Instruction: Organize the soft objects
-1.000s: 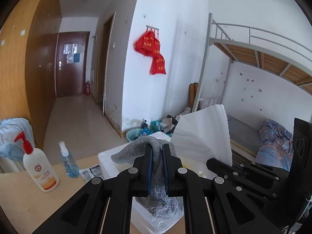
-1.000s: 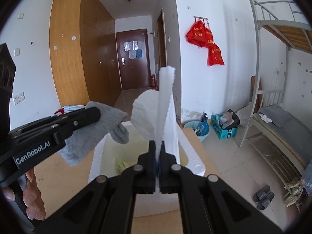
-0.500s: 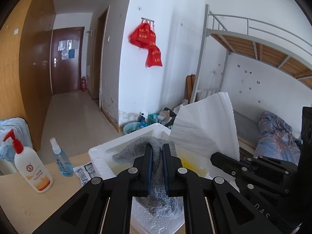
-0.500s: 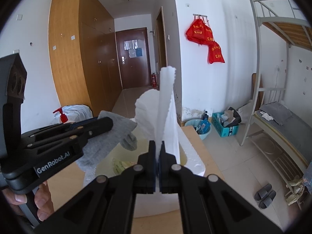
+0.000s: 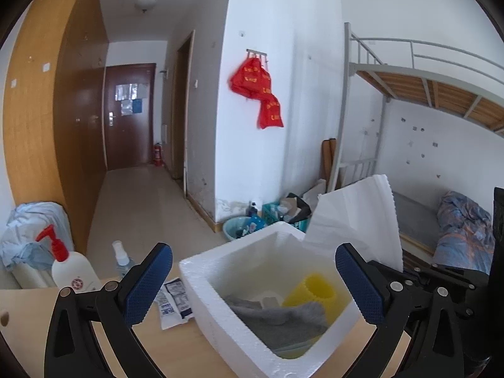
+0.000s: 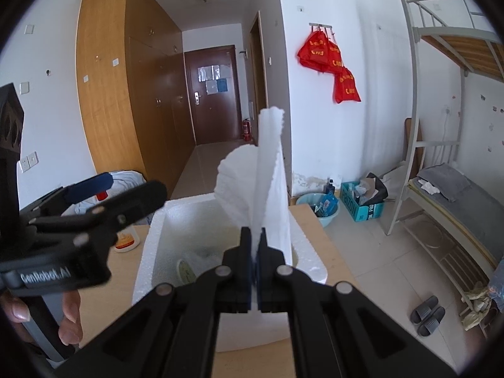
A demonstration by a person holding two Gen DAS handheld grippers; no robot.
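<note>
Left wrist | foam box [image 5: 217, 312] | holds grey cloth [image 5: 283, 321], yellow sponge [image 5: 315, 289]

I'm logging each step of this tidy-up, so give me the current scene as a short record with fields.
container: white foam box on the wooden table
in container: grey knitted cloth, yellow ribbed sponge roll
left gripper: jaws have just been opening, wide apart above the box, nothing between them
right gripper: shut on a white paper towel, held upright over the box
beside box: white pump bottle with red top, small clear spray bottle
</note>
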